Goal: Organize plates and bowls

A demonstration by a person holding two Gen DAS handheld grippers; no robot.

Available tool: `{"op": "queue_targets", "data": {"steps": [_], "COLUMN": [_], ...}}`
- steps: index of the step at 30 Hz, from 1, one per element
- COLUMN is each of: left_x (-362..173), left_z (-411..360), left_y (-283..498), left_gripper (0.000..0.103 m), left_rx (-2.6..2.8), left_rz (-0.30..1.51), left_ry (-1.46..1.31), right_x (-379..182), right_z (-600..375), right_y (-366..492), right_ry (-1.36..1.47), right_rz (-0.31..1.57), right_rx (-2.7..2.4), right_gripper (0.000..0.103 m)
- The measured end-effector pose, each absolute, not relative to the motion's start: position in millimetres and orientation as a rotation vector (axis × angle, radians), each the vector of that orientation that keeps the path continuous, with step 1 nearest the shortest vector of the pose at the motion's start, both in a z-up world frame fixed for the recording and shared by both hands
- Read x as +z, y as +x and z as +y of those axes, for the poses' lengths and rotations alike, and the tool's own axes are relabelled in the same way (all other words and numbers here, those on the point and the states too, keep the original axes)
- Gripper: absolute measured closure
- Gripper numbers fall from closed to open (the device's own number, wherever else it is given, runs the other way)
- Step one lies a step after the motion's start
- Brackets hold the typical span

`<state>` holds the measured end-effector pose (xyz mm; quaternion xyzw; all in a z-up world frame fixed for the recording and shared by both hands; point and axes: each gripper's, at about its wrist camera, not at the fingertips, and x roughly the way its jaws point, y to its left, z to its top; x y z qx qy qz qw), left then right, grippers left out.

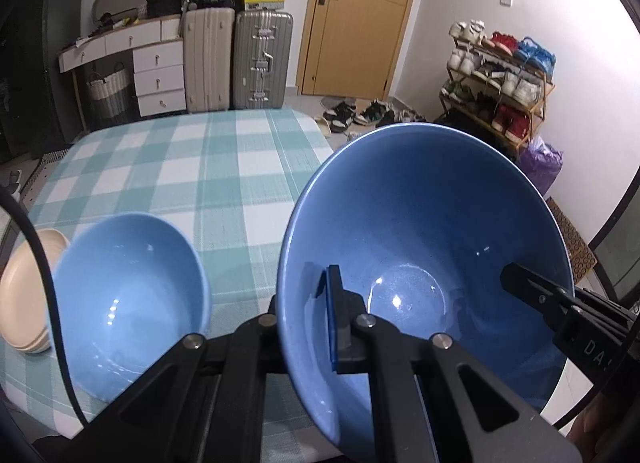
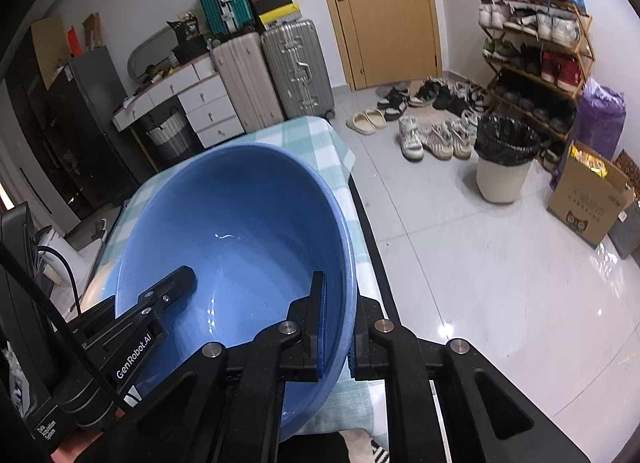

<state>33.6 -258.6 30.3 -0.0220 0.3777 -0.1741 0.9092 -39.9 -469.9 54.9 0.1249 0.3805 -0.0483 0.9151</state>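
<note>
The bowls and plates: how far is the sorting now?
Done: nothing looks stacked yet. In hand: the large blue bowl is pinched at opposite sides of its rim by the left gripper and the right gripper. Left: a smaller blue bowl and beige plates on the checked table.

Both tongs point steeply downward. The left tongs [image 1: 308, 327] are clamped on the near-left rim of the large blue bowl [image 1: 432, 223]; the right tongs [image 2: 340, 327] pinch its opposite rim.
</note>
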Motion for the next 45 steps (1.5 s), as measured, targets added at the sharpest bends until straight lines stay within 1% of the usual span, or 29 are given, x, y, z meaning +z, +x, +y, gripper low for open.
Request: {"op": "queue_targets", "data": {"steps": [8, 15, 22, 26, 31, 39, 45], "left_x": [57.8, 83.1, 82.3, 71.1, 49.0, 15.8, 3.8], "left_z": [-218.0, -161.5, -109.6, -82.9, -67.2, -59.7, -60.4], "left_y": [28.7, 32.5, 40.1, 47.2, 52.8, 70.6, 79.1], "left_gripper": [0.098, 0.098, 0.097, 0.096, 0.095, 0.095, 0.095], "left_rx": [-0.295, -0.189, -0.104, -0.048, -0.017, -0.018, -0.029], "left_rz": [0.735, 0.682, 0.697, 0.726, 0.774, 0.856, 0.881], "left_ry": [-0.055, -0.069, -0.075, -0.095, -0.093, -0.085, -0.085], "right_x": [87.4, 110.5, 118.7, 106.4, 84.9, 43.3, 25.0], "right_z": [-434.6, -373.4, -312.1, -279.4, -249.4, -244.0, -247.4], "right_y": [-37.0, -19.0, 1.1, 15.8, 30.1, 48.1, 57.2], "right_ry": [0.248, 0.231, 0.221, 0.221, 0.208, 0.204, 0.195], "right_rz": [0.748, 0.73, 0.754, 0.799, 0.852, 0.93, 0.961], "right_rx": [-0.05, 0.052, 0.133, 0.164, 0.18, 0.176, 0.174], "right_gripper": [0.095, 0.095, 0.095, 0.095, 0.095, 0.094, 0.094]}}
